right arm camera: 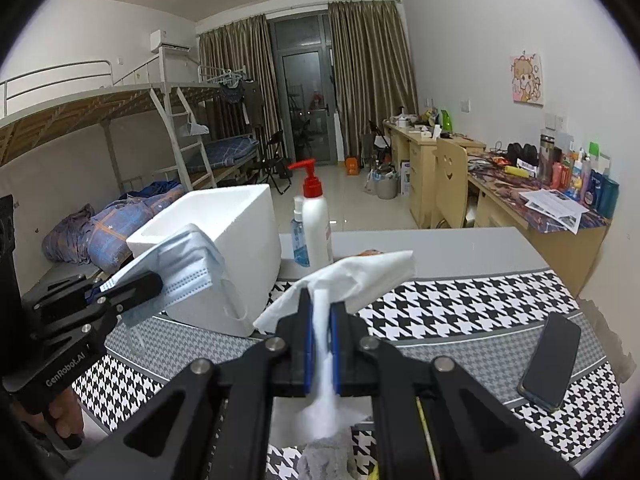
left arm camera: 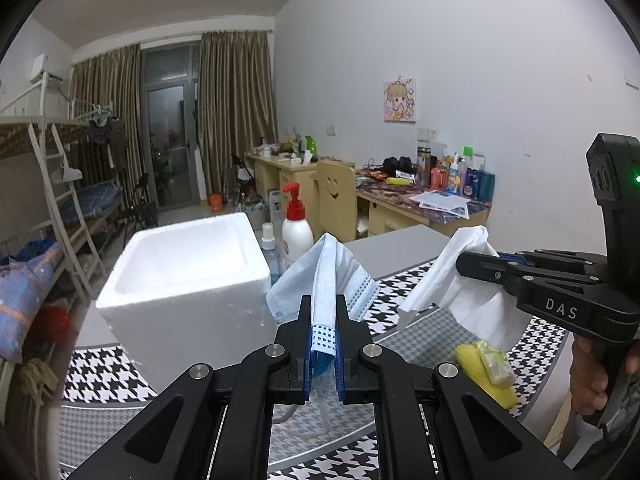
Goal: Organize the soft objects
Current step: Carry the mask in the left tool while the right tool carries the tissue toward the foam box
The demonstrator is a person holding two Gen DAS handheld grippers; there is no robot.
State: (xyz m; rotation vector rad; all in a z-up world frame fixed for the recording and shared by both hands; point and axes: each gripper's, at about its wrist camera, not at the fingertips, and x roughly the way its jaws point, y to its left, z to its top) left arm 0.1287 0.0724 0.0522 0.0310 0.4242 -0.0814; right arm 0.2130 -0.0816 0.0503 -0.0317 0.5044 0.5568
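Note:
My left gripper (left arm camera: 324,308) is shut on a light blue face mask (left arm camera: 326,276) and holds it above the houndstooth table mat, just right of the white foam box (left arm camera: 180,264). It also shows in the right wrist view (right arm camera: 154,280), with the mask (right arm camera: 188,264) hanging in front of the foam box (right arm camera: 236,240). My right gripper (right arm camera: 320,304) is shut on a white tissue (right arm camera: 360,276) held above the mat. In the left wrist view the right gripper (left arm camera: 464,260) holds the tissue (left arm camera: 460,280) at the right.
A yellow packet (left arm camera: 486,364) lies on the mat (left arm camera: 424,344) below the tissue. A red-pump lotion bottle (right arm camera: 316,220) and a small blue spray bottle (right arm camera: 299,236) stand behind the box. A black phone (right arm camera: 552,360) lies at the mat's right side. Cluttered desks line the right wall.

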